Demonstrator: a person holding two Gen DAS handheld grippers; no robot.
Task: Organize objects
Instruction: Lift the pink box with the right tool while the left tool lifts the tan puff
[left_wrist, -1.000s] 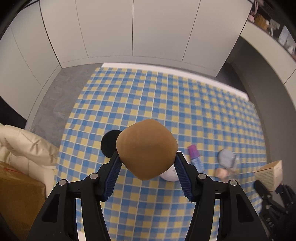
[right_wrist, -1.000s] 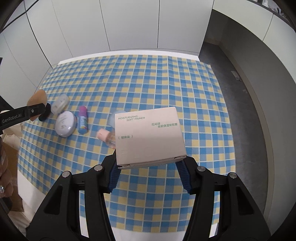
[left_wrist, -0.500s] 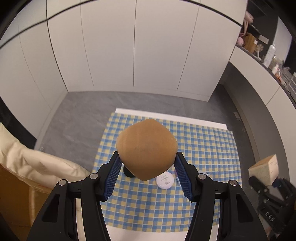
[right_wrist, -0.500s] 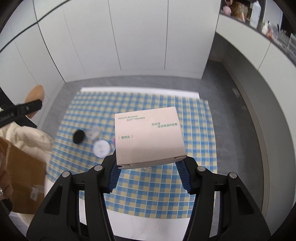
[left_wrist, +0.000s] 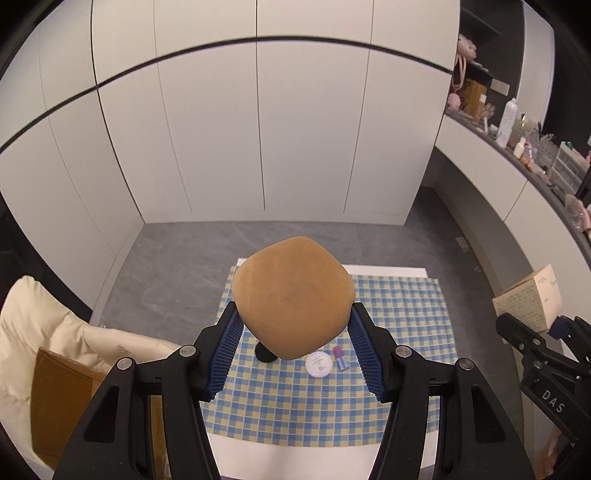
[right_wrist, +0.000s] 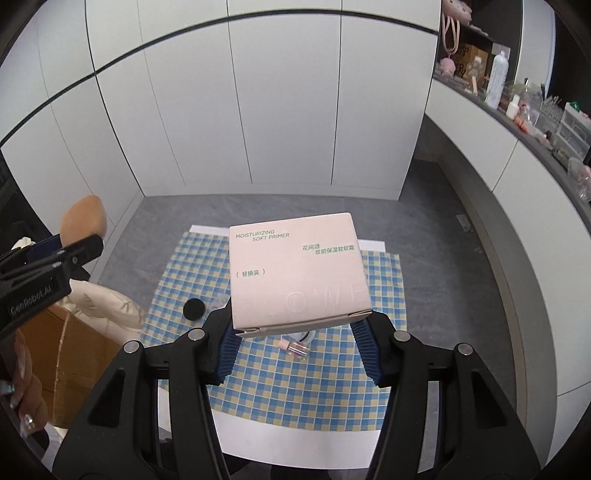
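Right wrist view: your right gripper (right_wrist: 295, 332) is clamped on a pale pink box (right_wrist: 297, 275) printed "MOISTURIZING SOFT PRIMER" with Chinese characters — held high above the checked cloth (right_wrist: 384, 295). Your left gripper (left_wrist: 293, 332) pinches a tan sponge (left_wrist: 293, 299); its side reads "GenRoboAI". On the cloth: white compact (left_wrist: 318, 364), purple tube (left_wrist: 340, 358), black puff (right_wrist: 194, 308).

I was looking into a home room, likely a dressing area. Tall white cupboard doors (left_wrist: 258, 129) lined the far wall above a grey stone-look floor (left_wrist: 184, 266). A curved counter (right_wrist: 517, 122) carried bottles and cosmetics. A blue-and-yellow checked cloth (left_wrist: 399, 314) covered a low table, and a cream cushion (left_wrist: 33, 325) sat nearby.
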